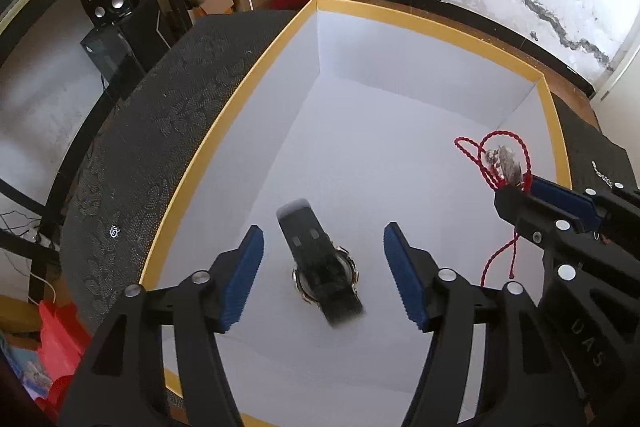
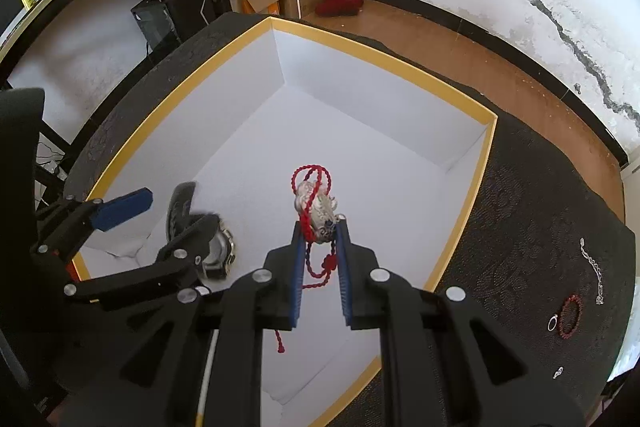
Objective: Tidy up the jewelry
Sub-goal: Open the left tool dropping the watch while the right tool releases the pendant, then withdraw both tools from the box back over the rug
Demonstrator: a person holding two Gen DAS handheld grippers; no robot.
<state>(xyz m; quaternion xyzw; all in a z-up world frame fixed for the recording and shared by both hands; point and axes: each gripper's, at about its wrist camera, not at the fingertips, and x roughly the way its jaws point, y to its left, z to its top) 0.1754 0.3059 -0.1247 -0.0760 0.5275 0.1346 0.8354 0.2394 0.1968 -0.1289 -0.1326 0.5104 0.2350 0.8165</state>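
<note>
**Watch lying in the box, red cord bracelet hanging over it**

The left gripper [image 1: 324, 275] is hovering inside the white box [image 1: 400, 23] with its yellow rim, its blue-padded fingers spread wide and grasping nothing. Between those fingers, without touching either, the black watch [image 1: 320, 263] is showing blurred against the box floor, near the box's near-left corner; whether it is resting there or in mid-air cannot be told. In the right wrist view the same watch [image 2: 212, 239] is sitting partly behind the left gripper [image 2: 176, 215].

The right gripper [image 2: 320, 227] is clenching a red cord bracelet [image 2: 312, 195] with a pale carved charm, the charm sticking up just past the fingertips and the loose cord ends dangling below between the fingers. From the left wrist view, that bracelet [image 1: 500, 159] and the right gripper [image 1: 516, 193] are sitting over the right side of the box, close to its right wall.

The box is standing on a dark patterned tablecloth [image 2: 540, 227]. Out on the cloth beyond the box's right edge, a silver chain [image 2: 592, 267], a dark red bead bracelet [image 2: 570, 317] and a small ring [image 2: 553, 323] are lying close together, well apart from both grippers.
</note>
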